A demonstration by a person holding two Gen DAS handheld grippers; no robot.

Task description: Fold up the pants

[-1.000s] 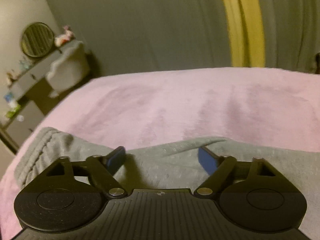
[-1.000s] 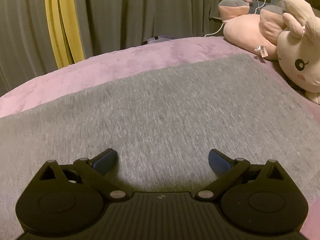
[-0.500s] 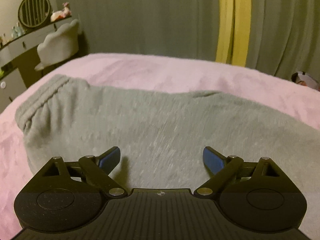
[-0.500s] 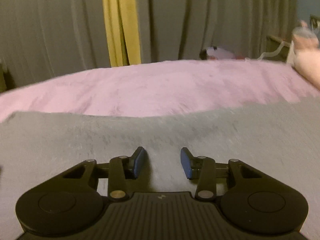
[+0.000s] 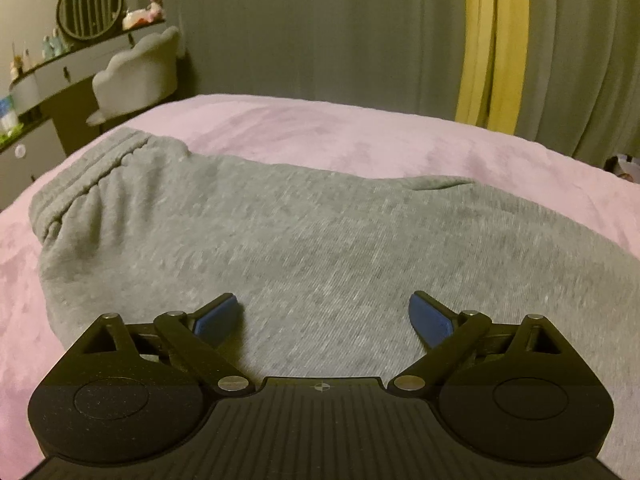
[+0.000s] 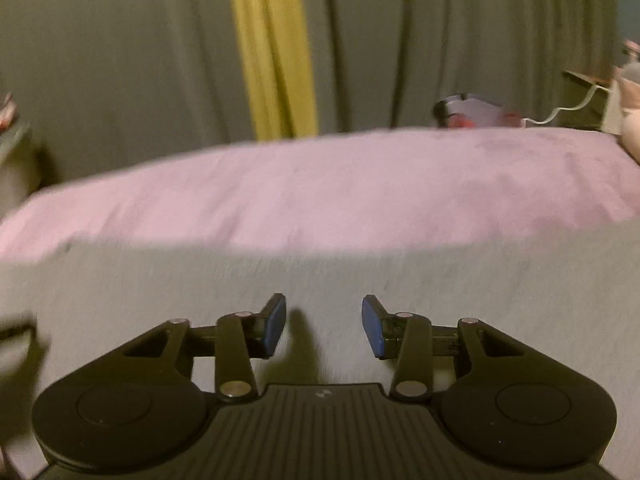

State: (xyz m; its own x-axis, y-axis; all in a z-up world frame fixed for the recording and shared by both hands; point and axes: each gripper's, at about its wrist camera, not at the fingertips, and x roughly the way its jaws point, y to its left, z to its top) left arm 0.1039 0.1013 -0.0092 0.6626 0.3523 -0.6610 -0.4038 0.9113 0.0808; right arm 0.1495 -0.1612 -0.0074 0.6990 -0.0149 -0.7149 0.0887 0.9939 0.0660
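Grey sweatpants (image 5: 312,240) lie flat on a pink bed (image 5: 340,136). The ribbed waistband (image 5: 84,184) is at the left in the left wrist view. My left gripper (image 5: 324,312) is wide open and empty just above the pants near the waist end. In the right wrist view the grey pants (image 6: 400,280) fill the lower half, blurred. My right gripper (image 6: 324,324) is open with a narrower gap, empty, over the fabric.
A pink bed (image 6: 340,192) edge runs behind the pants. Grey curtains with a yellow strip (image 5: 488,48) hang beyond. A vanity desk with a round mirror (image 5: 88,4) and a chair (image 5: 136,72) stand at the left. A plush toy (image 6: 632,128) sits at the right.
The left gripper pulled back and rose, so more of the pants and waistband show. The right gripper swung left away from the plush toys and narrowed its jaws.
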